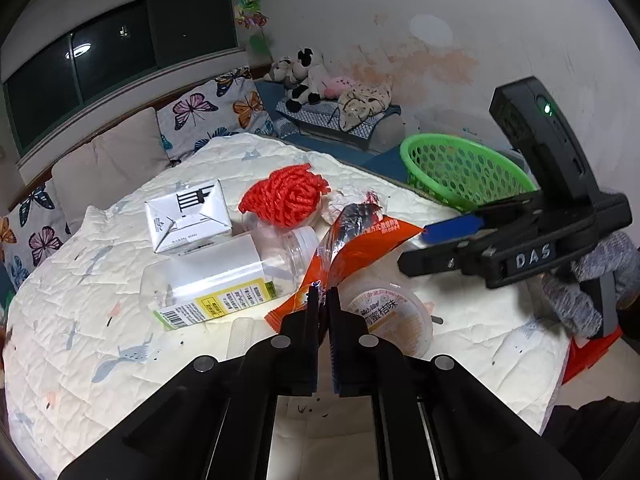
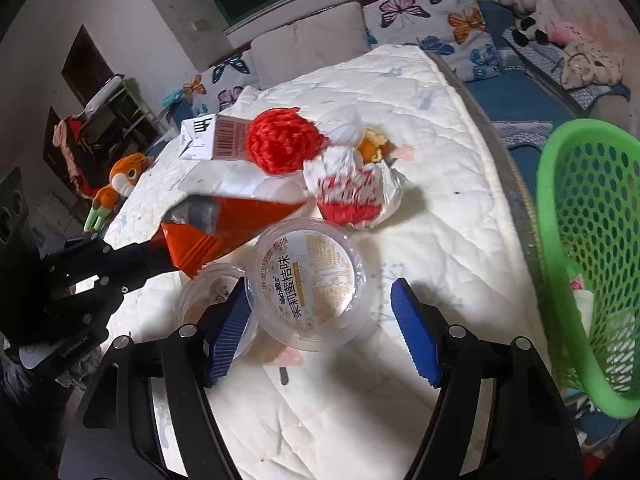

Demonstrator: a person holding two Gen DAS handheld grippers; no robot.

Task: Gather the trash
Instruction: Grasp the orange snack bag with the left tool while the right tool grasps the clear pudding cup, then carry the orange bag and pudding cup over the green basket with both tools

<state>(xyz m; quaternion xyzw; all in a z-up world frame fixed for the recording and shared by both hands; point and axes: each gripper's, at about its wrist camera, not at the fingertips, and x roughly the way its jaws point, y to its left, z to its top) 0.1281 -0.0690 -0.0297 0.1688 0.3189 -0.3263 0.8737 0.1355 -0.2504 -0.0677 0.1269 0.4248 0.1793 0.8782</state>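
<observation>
My left gripper (image 1: 322,300) is shut on the lower corner of an orange snack wrapper (image 1: 356,240), which lies over the white quilt. In the right wrist view the same gripper (image 2: 158,256) pinches the orange wrapper (image 2: 236,224) from the left. My right gripper (image 2: 323,320) stands open around a clear lidded jelly cup (image 2: 310,280). Its left pad is close to the cup, and a gap shows at the right pad. A second clear cup (image 2: 204,300) sits behind the left finger. From the left wrist view the right gripper (image 1: 414,248) hovers over the jelly cup (image 1: 390,316).
A green mesh basket (image 2: 580,240) stands at the bed's right edge, also seen as the basket (image 1: 460,168). On the quilt (image 2: 420,92) lie a white carton (image 1: 188,216), a clear plastic jar (image 1: 224,268), red netting (image 1: 284,196), a crumpled red-and-white wrapper (image 2: 352,192) and orange peel (image 2: 374,146).
</observation>
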